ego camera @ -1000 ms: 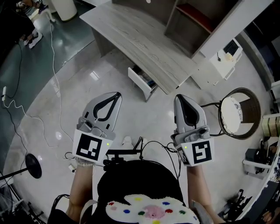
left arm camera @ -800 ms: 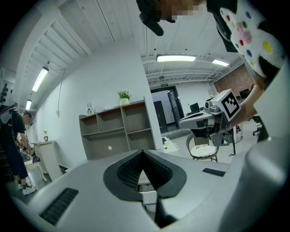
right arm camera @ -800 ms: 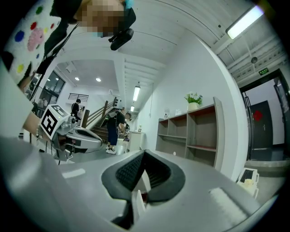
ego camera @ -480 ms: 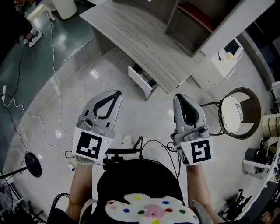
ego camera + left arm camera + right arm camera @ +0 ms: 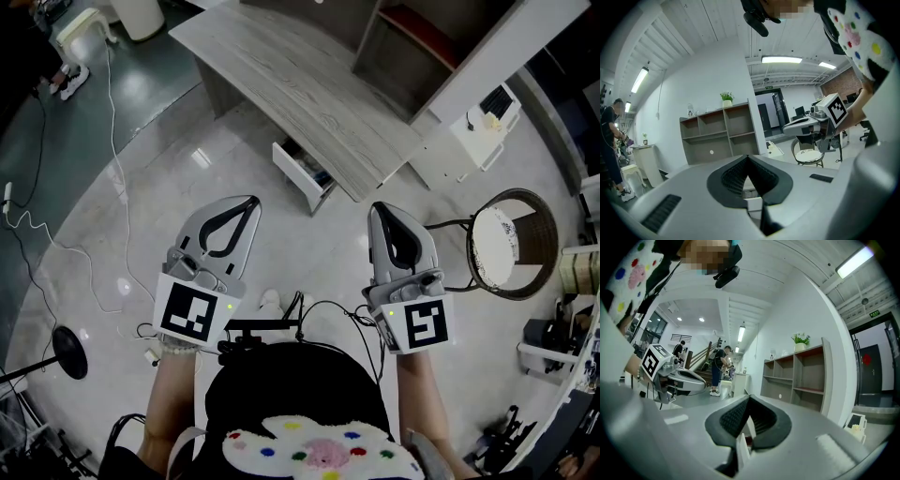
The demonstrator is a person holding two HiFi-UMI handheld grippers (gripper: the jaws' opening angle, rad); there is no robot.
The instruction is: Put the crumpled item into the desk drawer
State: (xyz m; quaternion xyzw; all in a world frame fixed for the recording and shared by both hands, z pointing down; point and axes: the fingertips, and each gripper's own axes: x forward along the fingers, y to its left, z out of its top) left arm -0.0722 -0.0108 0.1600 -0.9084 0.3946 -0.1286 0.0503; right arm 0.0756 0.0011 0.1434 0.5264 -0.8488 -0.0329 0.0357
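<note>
Fingers closed and empty on left gripper and right gripper, both aimed at the open drawer under the surface, well apart, likely approaching; crumpled item not visible in any view.

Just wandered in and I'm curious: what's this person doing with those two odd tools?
A person stands facing a wooden desk, a two-jaw gripper in each hand. The left gripper and the right gripper are both shut with nothing between the jaws. The desk's drawer stands pulled open ahead of them. Nothing is being carried to it yet.
</note>
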